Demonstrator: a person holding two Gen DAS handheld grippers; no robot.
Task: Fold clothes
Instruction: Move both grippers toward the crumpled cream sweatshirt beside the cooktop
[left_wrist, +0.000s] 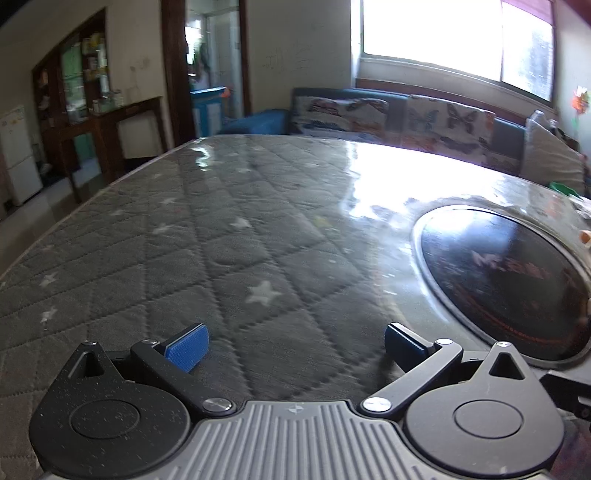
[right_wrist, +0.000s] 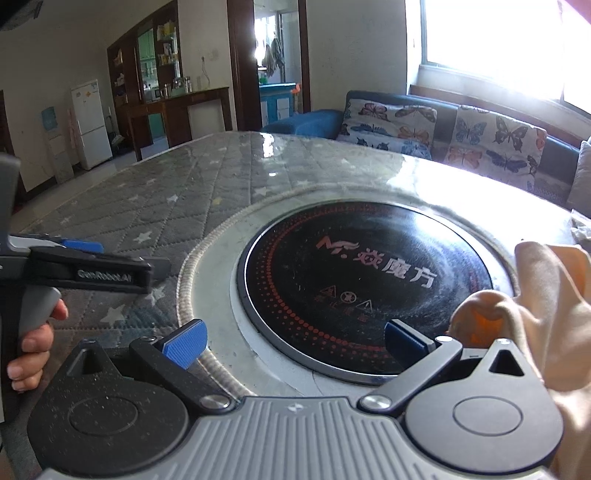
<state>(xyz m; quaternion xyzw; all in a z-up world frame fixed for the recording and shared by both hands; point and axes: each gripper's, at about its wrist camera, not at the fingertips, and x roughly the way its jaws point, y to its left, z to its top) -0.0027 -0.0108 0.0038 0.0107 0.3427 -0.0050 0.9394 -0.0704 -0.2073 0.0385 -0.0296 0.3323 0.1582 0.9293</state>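
Note:
A pale peach garment (right_wrist: 546, 317) lies bunched at the right edge of the right wrist view, just right of my right gripper (right_wrist: 295, 341). That gripper is open and empty, over the black round cooktop (right_wrist: 369, 280). My left gripper (left_wrist: 295, 345) is open and empty above the grey quilted star-pattern table cover (left_wrist: 221, 251). It also shows from the side in the right wrist view (right_wrist: 81, 245), held in a hand at the left. No garment shows in the left wrist view.
The cooktop (left_wrist: 506, 280) sits in a metal ring (right_wrist: 218, 288) set into the table. A sofa with butterfly cushions (right_wrist: 443, 129) stands behind the table under a bright window. A cabinet (right_wrist: 177, 107) and a white fridge (right_wrist: 90, 122) stand far left.

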